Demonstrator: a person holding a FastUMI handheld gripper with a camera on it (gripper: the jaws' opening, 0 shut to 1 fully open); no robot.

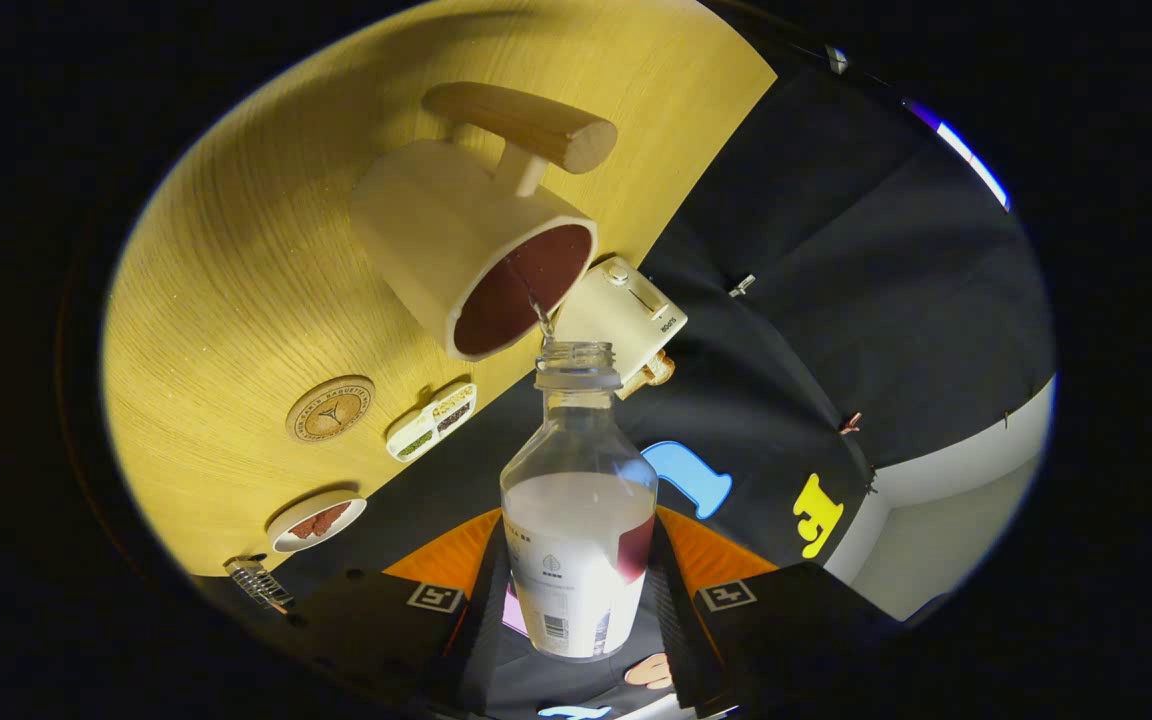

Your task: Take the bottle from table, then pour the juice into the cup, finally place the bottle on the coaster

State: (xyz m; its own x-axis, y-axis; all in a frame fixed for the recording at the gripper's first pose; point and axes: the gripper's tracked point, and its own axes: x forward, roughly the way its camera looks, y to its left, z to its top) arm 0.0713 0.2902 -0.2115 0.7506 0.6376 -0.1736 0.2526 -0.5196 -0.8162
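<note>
With the gripper (576, 600) clenched on the tilted bottle (578, 520), its open neck at the cup's (476, 255) five-o'clock rim, over-tilting or drift may spill juice onto the table (236, 300).

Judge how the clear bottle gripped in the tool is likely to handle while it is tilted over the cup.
The bottle is open-topped and partly full, so it probably spills with any jerk. Its clear, smooth wall looks like thin plastic, so it may flex or slip in the tool. The liquid inside likely shifts its weight as it tips toward the cup.

One bottle (578, 520), one cup (471, 250), one coaster (330, 409), two dishes (316, 521)
</note>
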